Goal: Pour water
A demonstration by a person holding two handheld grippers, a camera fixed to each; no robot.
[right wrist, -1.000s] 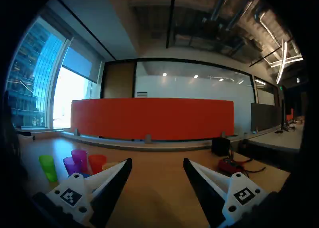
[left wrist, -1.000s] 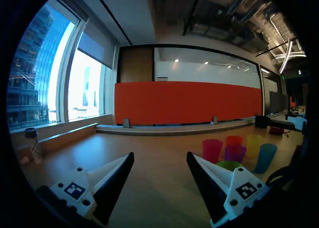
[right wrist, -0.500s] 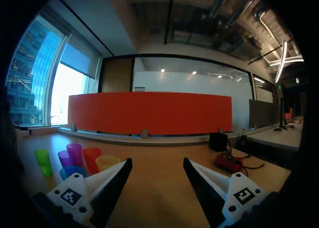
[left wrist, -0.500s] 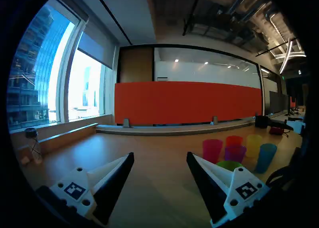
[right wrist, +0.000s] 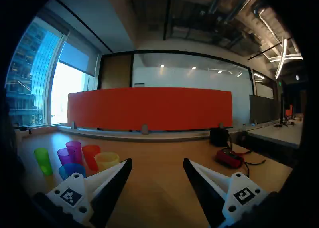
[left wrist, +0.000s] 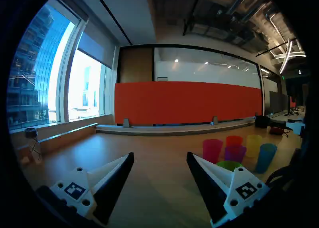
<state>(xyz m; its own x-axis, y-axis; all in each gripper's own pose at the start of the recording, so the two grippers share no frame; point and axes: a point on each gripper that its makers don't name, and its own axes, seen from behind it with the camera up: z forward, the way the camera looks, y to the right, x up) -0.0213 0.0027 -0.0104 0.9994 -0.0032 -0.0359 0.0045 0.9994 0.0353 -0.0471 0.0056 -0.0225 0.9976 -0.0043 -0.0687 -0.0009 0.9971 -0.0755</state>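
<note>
Ahead of the left gripper (left wrist: 160, 153), a pale wooden tabletop (left wrist: 159, 188) runs to a long orange-red partition panel (left wrist: 187, 102). Behind the panel stand a brown wooden door panel (left wrist: 136, 64) and a glazed white wall (left wrist: 199, 70) dotted with small round lights. To this gripper's left, tall bright windows (left wrist: 44, 80) show blue towers beneath a grey roller blind (left wrist: 93, 48). Overhead is dark exposed pipework (left wrist: 223, 16), and up to the right are crossed white strip lights (left wrist: 289, 54). Beyond the right gripper (right wrist: 157, 160), to its right, stands a grey desk screen (right wrist: 263, 110).
</note>
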